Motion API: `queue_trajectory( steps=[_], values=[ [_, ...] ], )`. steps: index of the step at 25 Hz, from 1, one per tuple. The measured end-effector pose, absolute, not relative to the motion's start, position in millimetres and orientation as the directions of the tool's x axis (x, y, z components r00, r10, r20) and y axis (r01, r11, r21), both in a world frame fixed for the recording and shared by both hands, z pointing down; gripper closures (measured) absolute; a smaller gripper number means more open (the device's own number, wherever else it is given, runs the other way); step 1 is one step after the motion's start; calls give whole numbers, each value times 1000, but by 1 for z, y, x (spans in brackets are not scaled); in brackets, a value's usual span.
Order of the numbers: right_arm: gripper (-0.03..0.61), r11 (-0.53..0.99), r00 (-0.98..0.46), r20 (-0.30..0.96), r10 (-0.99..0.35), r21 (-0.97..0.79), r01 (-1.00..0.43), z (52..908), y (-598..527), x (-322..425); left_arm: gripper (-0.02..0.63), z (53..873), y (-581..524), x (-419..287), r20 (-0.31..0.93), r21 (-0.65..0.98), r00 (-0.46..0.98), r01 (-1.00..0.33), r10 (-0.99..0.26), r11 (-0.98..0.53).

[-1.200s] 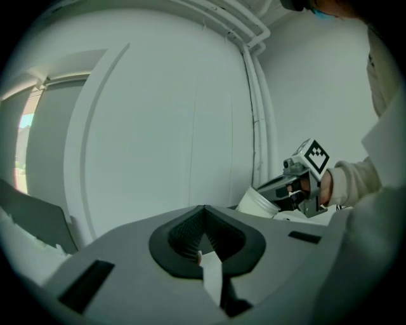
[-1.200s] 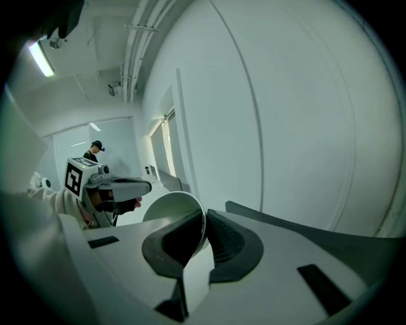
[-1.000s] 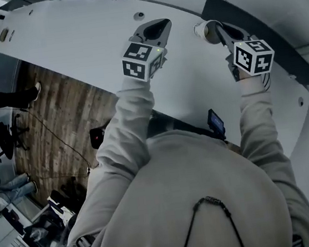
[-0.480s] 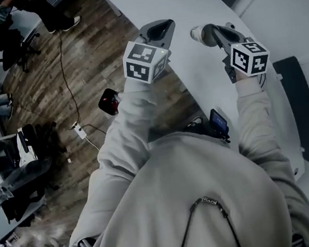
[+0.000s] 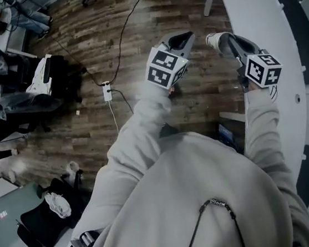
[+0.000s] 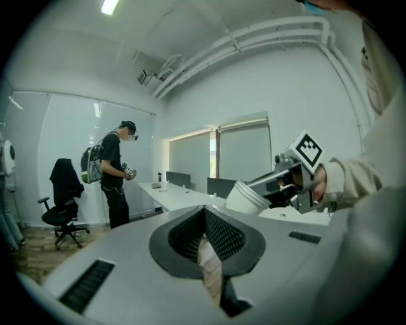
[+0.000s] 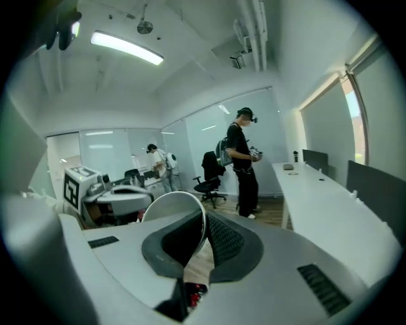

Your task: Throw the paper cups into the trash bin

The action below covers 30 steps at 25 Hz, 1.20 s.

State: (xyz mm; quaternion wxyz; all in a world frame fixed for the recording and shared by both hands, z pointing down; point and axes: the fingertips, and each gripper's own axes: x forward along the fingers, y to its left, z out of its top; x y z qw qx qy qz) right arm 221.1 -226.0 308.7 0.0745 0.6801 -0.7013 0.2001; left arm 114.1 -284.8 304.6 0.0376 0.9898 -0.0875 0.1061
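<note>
Now holding 1 paper cup (image 5: 215, 40) by its wall in the right hand-held gripper (image 5: 227, 41), jaws clamped on the thin paper near the rim, just off the edge of the white surface (image 5: 252, 7) and above the wooden floor (image 5: 142, 110). Keeping the left hand-held gripper (image 5: 184, 37) beside it, further out from the surface, jaws together on nothing. Finding no trash bin in any view, so probably needing to locate it first. Judging the carry best done by keeping the squeeze light and even, guarding against crumpling the paper wall, stepping clear of the power strip (image 5: 106, 91) on the floor well away from the surface, and parting the jaws only once directly over the bin's mouth.
</note>
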Motion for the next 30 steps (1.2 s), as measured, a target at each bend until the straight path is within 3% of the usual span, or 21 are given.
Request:
queue_trajectory(
  steps=[4, 11, 16, 30],
  values=[
    [535, 106, -180, 314, -932, -237, -966, 295, -328, 150, 620, 321, -361, 32, 250, 64, 936, -272, -248, -960],
    [535, 229, -284, 334, -899, -194, -954, 299, -411, 61, 620, 311, -457, -61, 218, 75, 896, -410, -386, -909],
    [535, 384, -453, 266, -851, -274, -882, 275, -442, 19, 620, 313, -469, -94, 211, 86, 867, -477, -452, -875],
    [535, 519, -585, 285, -759, -277, -809, 274, -454, -21, 620, 301, -470, -140, 184, 140, 793, -605, -580, -784]
  ],
)
